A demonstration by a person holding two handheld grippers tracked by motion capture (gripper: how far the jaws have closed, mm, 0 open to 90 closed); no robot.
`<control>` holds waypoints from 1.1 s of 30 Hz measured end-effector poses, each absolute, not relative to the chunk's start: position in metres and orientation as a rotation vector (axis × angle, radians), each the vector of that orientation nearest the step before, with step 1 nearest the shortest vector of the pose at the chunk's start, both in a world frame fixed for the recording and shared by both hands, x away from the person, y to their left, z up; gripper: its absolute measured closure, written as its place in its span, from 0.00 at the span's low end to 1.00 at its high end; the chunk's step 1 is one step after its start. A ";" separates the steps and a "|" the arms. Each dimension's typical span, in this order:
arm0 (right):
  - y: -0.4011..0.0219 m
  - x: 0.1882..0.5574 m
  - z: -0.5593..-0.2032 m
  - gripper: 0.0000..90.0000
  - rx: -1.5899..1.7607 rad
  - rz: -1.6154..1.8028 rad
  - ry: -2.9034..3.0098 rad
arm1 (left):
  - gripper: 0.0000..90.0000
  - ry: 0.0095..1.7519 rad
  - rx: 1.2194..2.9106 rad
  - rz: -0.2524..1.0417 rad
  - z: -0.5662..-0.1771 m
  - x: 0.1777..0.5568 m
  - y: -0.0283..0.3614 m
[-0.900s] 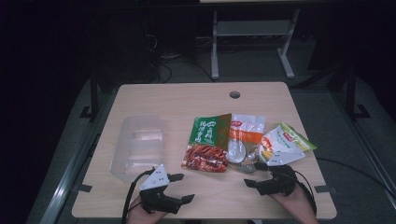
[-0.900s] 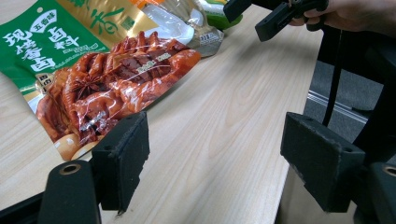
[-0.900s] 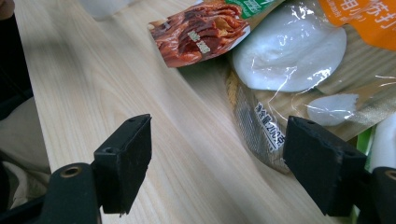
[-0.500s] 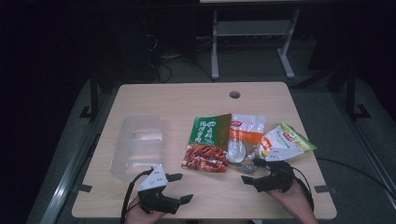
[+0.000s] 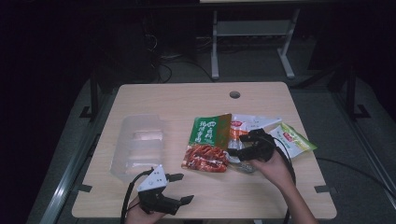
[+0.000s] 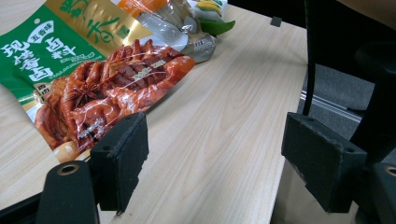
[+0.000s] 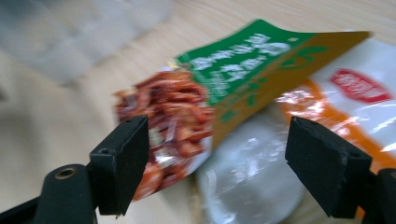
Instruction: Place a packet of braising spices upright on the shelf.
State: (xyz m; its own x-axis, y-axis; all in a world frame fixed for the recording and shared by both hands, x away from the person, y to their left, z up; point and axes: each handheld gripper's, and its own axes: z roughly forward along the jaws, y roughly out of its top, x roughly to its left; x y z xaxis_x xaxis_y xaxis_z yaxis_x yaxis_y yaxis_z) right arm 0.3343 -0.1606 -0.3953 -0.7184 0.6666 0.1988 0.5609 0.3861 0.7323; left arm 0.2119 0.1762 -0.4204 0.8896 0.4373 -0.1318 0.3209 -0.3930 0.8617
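Change since earlier: right gripper (image 5: 243,145) is being seen further up and left than before, now over the heap of packets instead of at the table's near edge; left gripper (image 5: 179,188) is being kept at about the same place.
Right gripper jaws: being held wide apart, with nothing pressed between them; in the right gripper view (image 7: 212,170) they are being pointed at the packets lying beyond.
Left gripper jaws: being held wide apart and empty, above bare wood at the near edge of the table (image 5: 187,98); in the left gripper view (image 6: 212,170) only tabletop is being framed between them.
Green and red packet (image 5: 208,142): being left flat on the table near its middle, just left of the right gripper; its red lower end is being shown near the left jaw in both gripper views (image 6: 93,88) (image 7: 205,93).
White and orange packet (image 5: 247,126): being overlapped partly by the green and red packet, under the right gripper (image 7: 355,88).
Yellow-green packet (image 5: 294,140): being left at the right of the heap.
Clear plastic tray (image 5: 137,144): being left apart on the table's left side.
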 end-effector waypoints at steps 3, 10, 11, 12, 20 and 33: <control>-0.155 0.347 -0.392 0.27 1.157 1.199 2.505 | 0.25 0.545 2.017 0.142 -0.420 0.212 0.176; -0.140 0.380 -0.392 0.29 1.220 1.078 2.537 | 0.25 0.545 2.009 0.140 -0.420 0.212 0.175; -0.138 0.383 -0.392 0.30 1.228 1.064 2.537 | 0.25 0.545 2.011 0.140 -0.420 0.212 0.176; -0.135 0.386 -0.393 0.31 1.238 1.050 2.542 | 0.25 0.545 2.011 0.138 -0.420 0.212 0.176; -0.128 0.407 -0.404 0.33 1.328 0.987 2.543 | 0.25 0.536 2.010 0.137 -0.420 0.212 0.175; -0.110 0.417 -0.418 0.49 1.310 0.855 2.561 | 0.25 0.540 2.016 0.142 -0.420 0.213 0.174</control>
